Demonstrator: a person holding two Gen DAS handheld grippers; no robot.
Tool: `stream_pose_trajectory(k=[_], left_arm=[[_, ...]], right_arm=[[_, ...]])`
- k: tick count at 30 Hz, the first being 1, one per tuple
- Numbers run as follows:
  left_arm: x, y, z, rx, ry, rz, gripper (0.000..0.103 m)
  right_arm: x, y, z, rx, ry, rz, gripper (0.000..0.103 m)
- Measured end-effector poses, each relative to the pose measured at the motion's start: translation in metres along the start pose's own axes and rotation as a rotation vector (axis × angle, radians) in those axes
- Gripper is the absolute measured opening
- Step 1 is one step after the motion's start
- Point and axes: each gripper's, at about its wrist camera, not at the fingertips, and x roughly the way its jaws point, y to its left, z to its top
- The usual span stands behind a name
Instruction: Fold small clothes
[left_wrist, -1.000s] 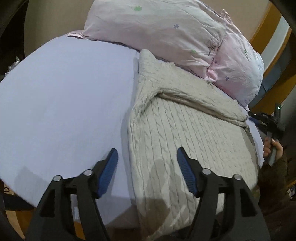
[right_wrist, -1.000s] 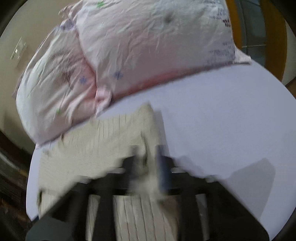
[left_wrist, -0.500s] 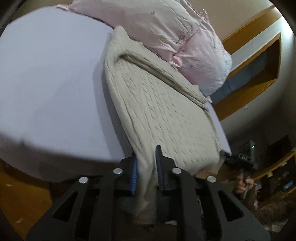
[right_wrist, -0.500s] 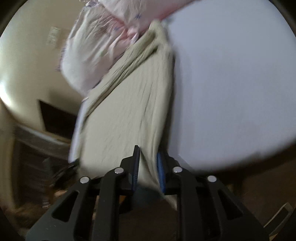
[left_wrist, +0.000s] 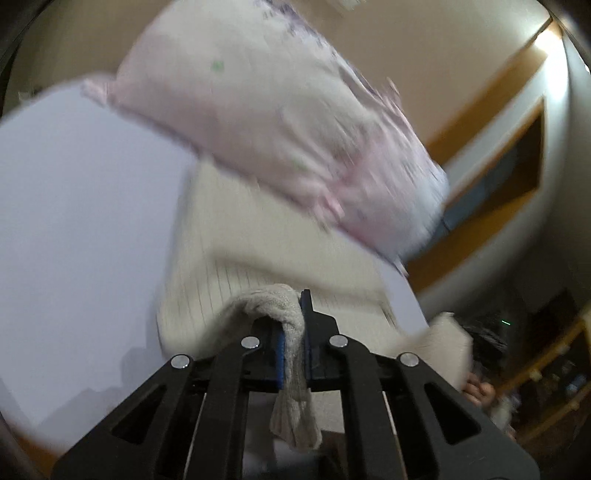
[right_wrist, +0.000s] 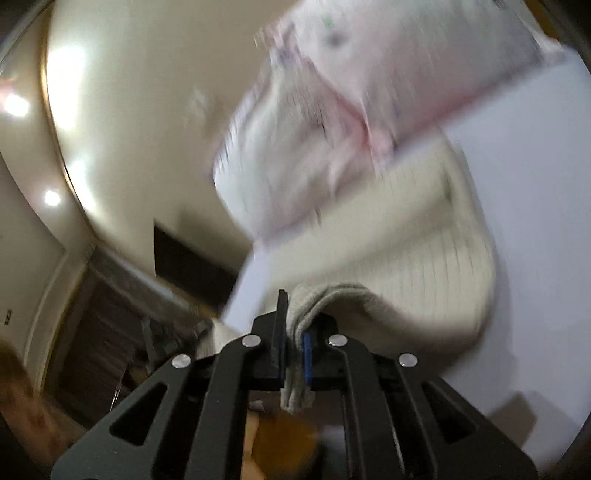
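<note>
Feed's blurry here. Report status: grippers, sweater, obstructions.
Left gripper shut on sweater hem. Right gripper shut on sweater hem too. Sweater's near end lifted off bed. Pillows touching its far end.

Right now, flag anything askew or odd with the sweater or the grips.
Nothing stands out. The left gripper and right gripper each pinch the beige knit sweater hem, lifted over the bed sheet. Blur hides finer detail.
</note>
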Motion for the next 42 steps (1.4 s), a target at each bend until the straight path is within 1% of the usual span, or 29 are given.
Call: stream_pose_trajectory(k=[1, 2, 4, 5, 7, 9, 11, 12, 13, 14, 15, 16, 17, 18, 19, 20, 21, 24, 27, 30, 33, 34, 35, 36, 37, 38, 40, 41, 42], left_arm=[[0.014, 0.001, 0.017, 0.003, -0.018, 0.026, 0.007], [0.035, 0.005, 0.037, 0.004, -0.039, 0.072, 0.007], [0.071, 0.016, 0.062, -0.015, -0.042, 0.131, 0.007], [0.098, 0.026, 0.074, -0.052, -0.025, 0.162, 0.007], [0.136, 0.044, 0.088, -0.113, 0.029, 0.212, 0.007], [0.16, 0.057, 0.092, -0.139, 0.076, 0.265, 0.007], [0.168, 0.068, 0.091, -0.172, 0.105, 0.255, 0.007], [0.167, 0.073, 0.09, -0.189, 0.108, 0.23, 0.007], [0.165, 0.076, 0.091, -0.207, 0.11, 0.204, 0.009], [0.16, 0.079, 0.091, -0.238, 0.108, 0.159, 0.013], [0.156, 0.081, 0.093, -0.265, 0.105, 0.129, 0.016], [0.15, 0.084, 0.094, -0.286, 0.093, 0.116, 0.035], [0.139, 0.085, 0.095, -0.299, 0.059, 0.118, 0.066], [0.123, 0.085, 0.095, -0.297, 0.001, 0.147, 0.081], [0.111, 0.083, 0.094, -0.285, -0.044, 0.175, 0.091], [0.104, 0.08, 0.092, -0.271, -0.054, 0.177, 0.091], [0.101, 0.08, 0.093, -0.259, -0.037, 0.175, 0.091], [0.111, 0.076, 0.08, -0.218, 0.07, 0.215, 0.091], [0.128, 0.074, 0.065, -0.19, 0.165, 0.235, 0.085], [0.131, 0.066, 0.054, -0.133, 0.184, 0.253, 0.082], [0.132, 0.068, 0.046, -0.168, 0.182, 0.24, 0.064], [0.132, 0.071, 0.044, -0.2, 0.179, 0.231, 0.052], [0.129, 0.073, 0.042, -0.228, 0.171, 0.23, 0.037], [0.129, 0.076, 0.04, -0.267, 0.171, 0.218, 0.024], [0.133, 0.085, 0.032, -0.362, 0.19, 0.147, 0.019], [0.131, 0.088, 0.03, -0.414, 0.171, 0.126, 0.017], [0.129, 0.083, 0.033, -0.446, 0.147, 0.08, 0.015], [0.126, 0.073, 0.039, -0.463, 0.117, -0.001, 0.015], [0.126, 0.062, 0.044, -0.454, 0.104, -0.042, 0.015]], right_arm=[[0.013, -0.005, 0.026, 0.014, -0.059, -0.019, 0.006], [0.022, -0.012, 0.042, 0.033, -0.09, -0.031, 0.006], [0.052, -0.034, 0.069, 0.105, -0.153, -0.089, 0.006], [0.068, -0.055, 0.08, 0.171, -0.172, -0.141, 0.006], [0.092, -0.086, 0.089, 0.276, -0.17, -0.224, 0.006], [0.115, -0.118, 0.089, 0.383, -0.144, -0.318, 0.007], [0.123, -0.137, 0.08, 0.493, -0.132, -0.328, 0.013], [0.125, -0.141, 0.082, 0.518, -0.137, -0.315, 0.019], [0.125, -0.14, 0.083, 0.525, -0.147, -0.291, 0.041], [0.124, -0.138, 0.086, 0.514, -0.169, -0.248, 0.066], [0.123, -0.134, 0.091, 0.501, -0.19, -0.22, 0.076], [0.121, -0.129, 0.095, 0.482, -0.215, -0.207, 0.09], [0.118, -0.121, 0.098, 0.452, -0.247, -0.225, 0.094], [0.116, -0.117, 0.1, 0.428, -0.259, -0.232, 0.094], [0.114, -0.114, 0.1, 0.402, -0.261, -0.222, 0.094], [0.11, -0.109, 0.101, 0.372, -0.256, -0.208, 0.096], [0.109, -0.107, 0.097, 0.352, -0.252, -0.207, 0.096], [0.106, -0.107, 0.087, 0.297, -0.237, -0.228, 0.097], [0.113, -0.11, 0.083, 0.293, -0.219, -0.241, 0.097], [0.119, -0.111, 0.083, 0.293, -0.202, -0.232, 0.097], [0.117, -0.108, 0.081, 0.271, -0.19, -0.234, 0.097], [0.117, -0.105, 0.082, 0.267, -0.185, -0.231, 0.097], [0.116, -0.104, 0.08, 0.267, -0.177, -0.222, 0.098], [0.118, -0.102, 0.081, 0.269, -0.173, -0.214, 0.098], [0.118, -0.101, 0.08, 0.27, -0.167, -0.205, 0.098], [0.117, -0.1, 0.08, 0.27, -0.16, -0.196, 0.098], [0.113, -0.098, 0.08, 0.266, -0.146, -0.181, 0.098], [0.11, -0.097, 0.08, 0.263, -0.144, -0.176, 0.098], [0.107, -0.095, 0.08, 0.255, -0.147, -0.172, 0.098]])
